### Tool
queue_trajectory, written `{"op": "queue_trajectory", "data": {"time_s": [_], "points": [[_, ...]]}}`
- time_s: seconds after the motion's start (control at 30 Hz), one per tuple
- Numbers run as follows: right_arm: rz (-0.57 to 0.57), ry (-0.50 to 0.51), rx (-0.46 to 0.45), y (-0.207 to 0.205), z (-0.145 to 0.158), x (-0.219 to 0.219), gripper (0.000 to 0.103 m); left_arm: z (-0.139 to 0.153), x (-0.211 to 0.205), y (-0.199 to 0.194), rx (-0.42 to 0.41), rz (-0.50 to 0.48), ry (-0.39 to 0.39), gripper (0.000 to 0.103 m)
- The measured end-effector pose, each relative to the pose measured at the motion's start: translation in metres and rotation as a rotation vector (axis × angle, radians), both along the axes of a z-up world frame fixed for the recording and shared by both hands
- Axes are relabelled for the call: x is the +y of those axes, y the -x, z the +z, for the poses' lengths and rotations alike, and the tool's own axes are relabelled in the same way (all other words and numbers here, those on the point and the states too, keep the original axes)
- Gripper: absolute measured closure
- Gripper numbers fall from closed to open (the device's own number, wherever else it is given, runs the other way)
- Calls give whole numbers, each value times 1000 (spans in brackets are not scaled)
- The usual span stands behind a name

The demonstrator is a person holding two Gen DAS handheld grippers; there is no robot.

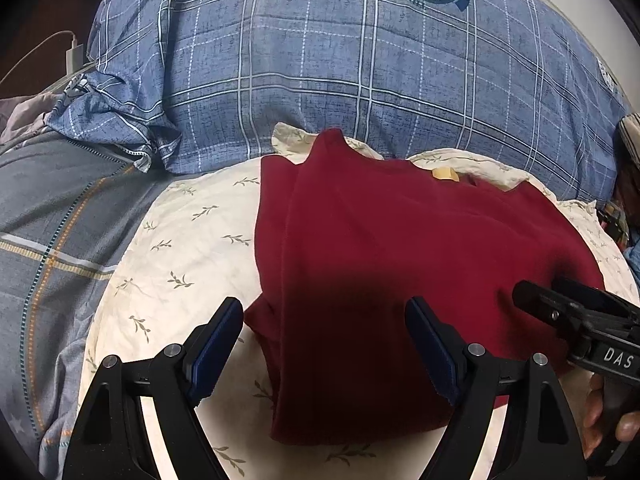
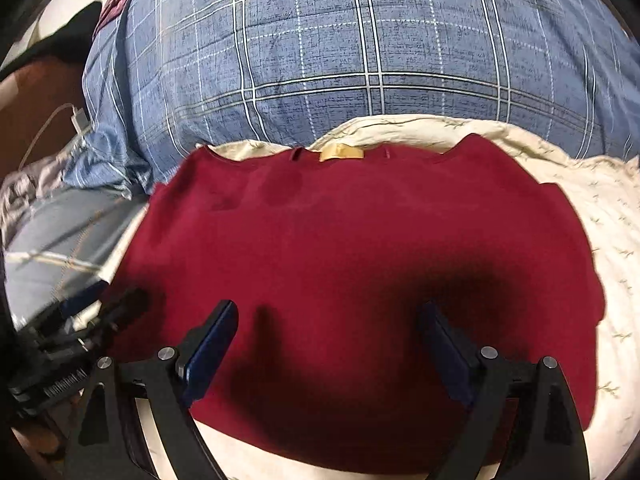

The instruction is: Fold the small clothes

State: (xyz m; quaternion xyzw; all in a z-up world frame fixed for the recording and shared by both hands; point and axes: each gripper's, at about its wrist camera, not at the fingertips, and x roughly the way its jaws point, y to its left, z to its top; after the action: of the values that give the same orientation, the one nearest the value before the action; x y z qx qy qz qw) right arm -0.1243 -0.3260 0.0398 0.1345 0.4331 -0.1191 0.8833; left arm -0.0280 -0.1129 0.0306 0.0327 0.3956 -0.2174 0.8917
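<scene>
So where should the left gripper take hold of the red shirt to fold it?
Grip the red shirt at its left edge, where a strip is already folded over, coming from the left. The left gripper is open above the hem, and the cloth lies flat on the cream pillow.

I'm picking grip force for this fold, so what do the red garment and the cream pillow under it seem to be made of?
The red garment looks like a soft matte knit, probably cotton jersey: no sheen, and it drapes in smooth, rounded folds. The cream pillow seems covered in thin woven cotton with a printed leaf sprig pattern, judging by its fine, crisp wrinkles. Exact fibres can't be told from here.
</scene>
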Motion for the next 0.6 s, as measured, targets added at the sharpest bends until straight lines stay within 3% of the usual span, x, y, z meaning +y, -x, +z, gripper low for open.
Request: {"op": "queue_trajectory", "data": {"time_s": [0.27,0.6], "points": [[47,52,-11,-5,22,9,12,4,-3,4,-17,-14,1,20],[88,-3,18,-24,27,18,12,4,2,5,-20,3,-3,20]]}}
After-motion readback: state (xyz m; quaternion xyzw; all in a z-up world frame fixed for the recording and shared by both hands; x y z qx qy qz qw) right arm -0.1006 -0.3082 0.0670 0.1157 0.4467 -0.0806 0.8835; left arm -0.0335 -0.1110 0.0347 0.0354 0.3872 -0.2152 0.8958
